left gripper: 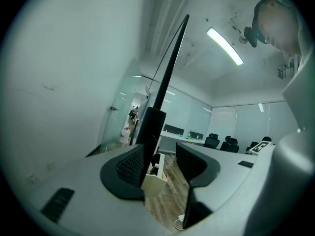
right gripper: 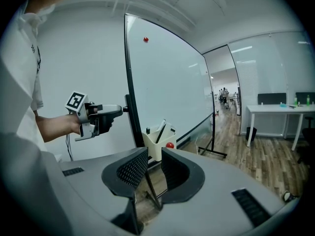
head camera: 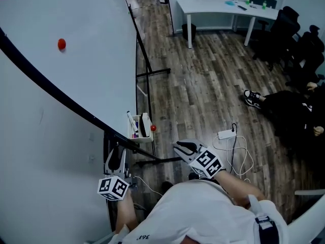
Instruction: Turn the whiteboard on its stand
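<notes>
Head view: large white whiteboard [head camera: 76,60] with black frame, on black tubular stand [head camera: 152,72], at the person's left. Left gripper [head camera: 116,155]: jaws apart, frame edge between them, unclamped. Right gripper [head camera: 181,146]: jaws apart, empty, nearby; the turn itself appears not yet done.

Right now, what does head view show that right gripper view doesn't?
Only head view: the right tongs from outside, with the marker cube, and a black-and-white sneaker. Only right gripper view: the ceiling, the glass partition wall, and the right tongs' jaws apart, gripping nothing. Both: the large white whiteboard with its round red magnet, the white plastic marker tray, the left tongs at the board's black edge, the long white desk.
</notes>
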Motion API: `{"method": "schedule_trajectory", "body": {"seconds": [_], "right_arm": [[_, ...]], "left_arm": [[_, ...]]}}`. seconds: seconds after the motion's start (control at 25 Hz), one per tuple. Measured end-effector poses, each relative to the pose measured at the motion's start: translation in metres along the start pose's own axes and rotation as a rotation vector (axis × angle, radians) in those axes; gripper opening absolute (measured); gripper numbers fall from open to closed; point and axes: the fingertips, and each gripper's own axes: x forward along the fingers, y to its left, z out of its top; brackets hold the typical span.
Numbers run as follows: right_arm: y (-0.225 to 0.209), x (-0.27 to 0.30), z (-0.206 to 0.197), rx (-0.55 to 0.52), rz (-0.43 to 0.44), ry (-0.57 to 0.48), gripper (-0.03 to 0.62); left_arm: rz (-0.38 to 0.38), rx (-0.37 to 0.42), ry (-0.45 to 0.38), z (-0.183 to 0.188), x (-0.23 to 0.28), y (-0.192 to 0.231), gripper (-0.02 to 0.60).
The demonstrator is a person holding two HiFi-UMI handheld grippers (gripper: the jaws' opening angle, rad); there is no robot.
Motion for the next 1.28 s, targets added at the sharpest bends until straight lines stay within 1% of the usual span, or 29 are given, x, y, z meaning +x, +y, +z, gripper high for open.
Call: {"method": "schedule_trajectory", "body": {"seconds": [0.16, 0.24, 0.4, 0.56, 0.6, 0.76, 0.96, 1.16, 1.28], "right_arm": [[-0.014, -0.009, 0.001, 0.006, -0.011, -0.013, 0.100], [-0.023, -0.016, -0.001, 0.012, -0.021, -0.016, 0.100], [-0.040, -0.032, -0.005, 0.019, -0.033, -0.022, 0.100], [-0.053, -0.051, -0.008, 0.024, -0.040, -0.036, 0.100], [-0.055, -0.056, -0.009, 0.026, -0.040, -0.037, 0.100], [-0.062, -0.074, -0.013, 0.035, -0.043, -0.049, 0.101], [-0.068, -0.099, -0.016, 0.065, -0.078, -0.074, 0.100], [-0.057, -0.121, -0.019, 0.097, -0.117, -0.103, 0.100], [-0.041, -0.130, -0.021, 0.107, -0.130, -0.103, 0.100]], "left_arm": [[-0.014, -0.049, 0.020, -0.017, -0.005, -0.018, 0.185], [-0.039, -0.061, 0.038, -0.029, -0.004, -0.036, 0.160], [-0.129, -0.088, 0.065, -0.051, 0.003, -0.086, 0.111], [-0.219, -0.126, 0.054, -0.062, 0.008, -0.130, 0.036], [-0.240, -0.134, 0.051, -0.064, 0.009, -0.140, 0.030], [-0.300, -0.158, 0.063, -0.072, 0.009, -0.176, 0.023], [-0.360, -0.164, 0.079, -0.076, 0.003, -0.204, 0.023], [-0.396, -0.155, 0.092, -0.079, -0.019, -0.209, 0.023], [-0.389, -0.168, 0.102, -0.079, -0.039, -0.206, 0.023]]}}
